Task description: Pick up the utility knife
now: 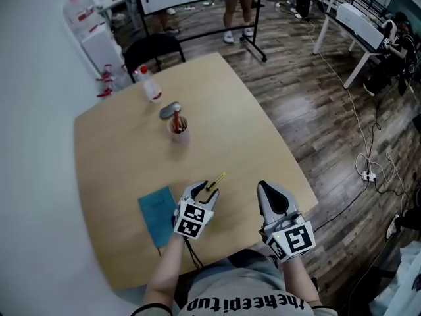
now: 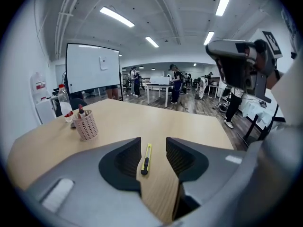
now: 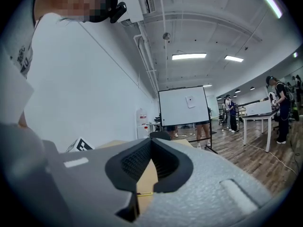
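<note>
The utility knife (image 1: 215,181) is slim and yellow with a black slider, and it lies flat on the wooden table (image 1: 118,157) near the front edge. My left gripper (image 1: 205,191) points down at it with its jaws open. In the left gripper view the knife (image 2: 146,159) lies lengthwise in the gap of the left gripper (image 2: 153,144), and neither pad touches it. My right gripper (image 1: 265,187) hovers to the right of the knife, apart from it. In its own view the right gripper (image 3: 151,143) has its tips together and nothing between them.
A blue notebook (image 1: 156,214) lies just left of the left gripper. A mesh pen cup (image 1: 179,129) (image 2: 86,125), a grey oval object (image 1: 169,110) and a bottle (image 1: 150,84) stand further back. A black chair (image 1: 154,48) sits behind the table. People stand in the background.
</note>
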`<state>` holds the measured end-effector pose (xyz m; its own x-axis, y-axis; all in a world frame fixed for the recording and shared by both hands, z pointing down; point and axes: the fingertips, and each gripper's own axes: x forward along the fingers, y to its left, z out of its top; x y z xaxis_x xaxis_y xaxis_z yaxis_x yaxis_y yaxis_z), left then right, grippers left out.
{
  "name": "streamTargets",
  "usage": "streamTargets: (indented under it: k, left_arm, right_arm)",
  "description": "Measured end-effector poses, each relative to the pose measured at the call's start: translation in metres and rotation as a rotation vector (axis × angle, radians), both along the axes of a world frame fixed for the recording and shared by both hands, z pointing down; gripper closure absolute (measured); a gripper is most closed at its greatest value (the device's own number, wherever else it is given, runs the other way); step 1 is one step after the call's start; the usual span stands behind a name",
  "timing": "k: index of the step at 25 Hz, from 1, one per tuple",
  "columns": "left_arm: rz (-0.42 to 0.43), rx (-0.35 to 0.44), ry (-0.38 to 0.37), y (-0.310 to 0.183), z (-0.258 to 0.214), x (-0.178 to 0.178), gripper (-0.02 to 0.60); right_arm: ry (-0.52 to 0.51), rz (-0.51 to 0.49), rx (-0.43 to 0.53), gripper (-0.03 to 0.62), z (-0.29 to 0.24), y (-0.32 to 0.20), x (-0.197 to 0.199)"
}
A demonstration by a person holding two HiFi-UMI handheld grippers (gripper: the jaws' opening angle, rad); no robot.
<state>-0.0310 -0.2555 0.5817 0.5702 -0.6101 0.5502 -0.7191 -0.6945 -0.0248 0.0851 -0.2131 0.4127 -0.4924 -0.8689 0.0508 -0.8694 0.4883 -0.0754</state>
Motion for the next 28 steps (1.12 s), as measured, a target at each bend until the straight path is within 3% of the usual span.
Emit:
streamTargets:
  k: [12,21,28]
  left_arm:
    - [0.071,-0.123,-0.106,-0.016,0.062,0.011,0.385]
    - [0.067,-0.181,-0.185,-0.026,0.092,0.008,0.402]
    - [0.042,-0.208,-0.131,-0.028,0.099,0.008,0.423]
  right_arm:
    - [0.039,0.111,-0.027,0.592,0.005,0.006,0.026]
    - [0.056,0.163,-0.048,0.592,0.008,0.009,0.038]
    - [0.059,0.167,-0.052,0.592,0.012,0.007,0.036]
